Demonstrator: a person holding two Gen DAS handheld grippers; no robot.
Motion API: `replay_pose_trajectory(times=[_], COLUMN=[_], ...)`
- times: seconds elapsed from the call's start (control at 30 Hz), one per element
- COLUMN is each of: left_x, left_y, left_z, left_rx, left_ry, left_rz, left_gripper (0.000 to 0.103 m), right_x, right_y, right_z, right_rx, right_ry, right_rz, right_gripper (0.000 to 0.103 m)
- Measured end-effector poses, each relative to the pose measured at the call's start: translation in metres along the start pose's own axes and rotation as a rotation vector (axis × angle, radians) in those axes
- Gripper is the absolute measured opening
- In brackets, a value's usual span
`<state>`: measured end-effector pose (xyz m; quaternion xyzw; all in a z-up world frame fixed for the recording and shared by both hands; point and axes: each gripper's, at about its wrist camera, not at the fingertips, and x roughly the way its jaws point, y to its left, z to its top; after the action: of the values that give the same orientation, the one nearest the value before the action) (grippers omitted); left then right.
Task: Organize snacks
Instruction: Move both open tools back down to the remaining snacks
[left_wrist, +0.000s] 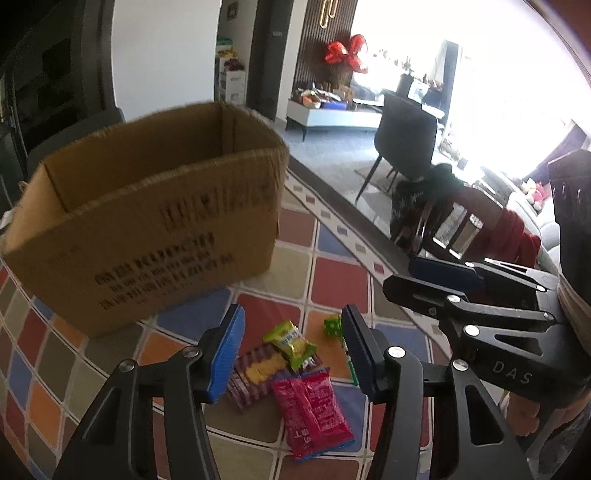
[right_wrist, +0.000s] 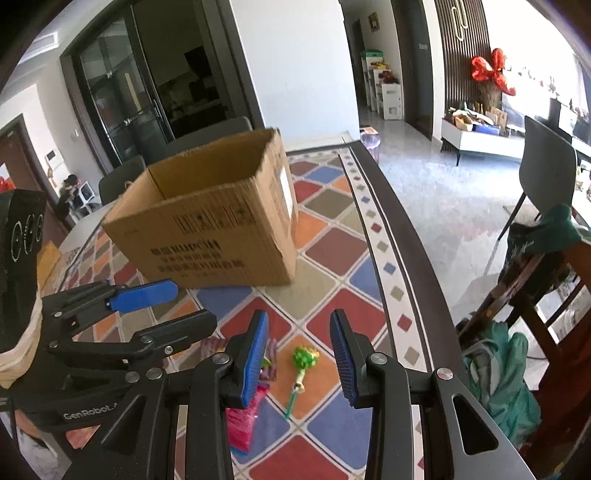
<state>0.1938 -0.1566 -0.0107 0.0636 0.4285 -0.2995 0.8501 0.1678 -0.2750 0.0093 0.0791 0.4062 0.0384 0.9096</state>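
An open cardboard box (left_wrist: 147, 218) stands on the tiled table; it also shows in the right wrist view (right_wrist: 218, 218). In front of it lie snacks: a red packet (left_wrist: 314, 413), a green packet (left_wrist: 290, 341) on a purple-and-yellow packet (left_wrist: 255, 373), and a green-wrapped lollipop (right_wrist: 303, 363). My left gripper (left_wrist: 295, 350) is open, hovering above the packets. My right gripper (right_wrist: 299, 350) is open above the lollipop, which also shows in the left wrist view (left_wrist: 334, 326). Each gripper shows in the other's view, the right (left_wrist: 436, 280) and the left (right_wrist: 173, 306).
The table edge (right_wrist: 402, 236) runs along the right. A wooden chair draped with clothes (right_wrist: 535, 258) stands beside it, and a dark chair (left_wrist: 404, 136) stands farther off on the floor. Dark chair backs (right_wrist: 207, 136) rise behind the box.
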Motion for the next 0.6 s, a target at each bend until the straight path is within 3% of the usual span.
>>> replay_pose_trajectory(times=[0.27, 0.6], left_x=[0.028, 0.055], left_y=[0.000, 0.001], left_z=[-0.014, -0.022], left_rx=[-0.013, -0.036], left_ry=[0.068, 0.129], left_rz=[-0.038, -0.039], left_gripper=[0.045, 0.044], right_x=[0.024, 0.044], right_y=[-0.012, -0.019], right_z=[-0.018, -0.029], right_rx=[0.031, 0.050], right_ry=[0.065, 0.119], right_rz=[0.005, 0.013], right_gripper=[0.036, 0.036])
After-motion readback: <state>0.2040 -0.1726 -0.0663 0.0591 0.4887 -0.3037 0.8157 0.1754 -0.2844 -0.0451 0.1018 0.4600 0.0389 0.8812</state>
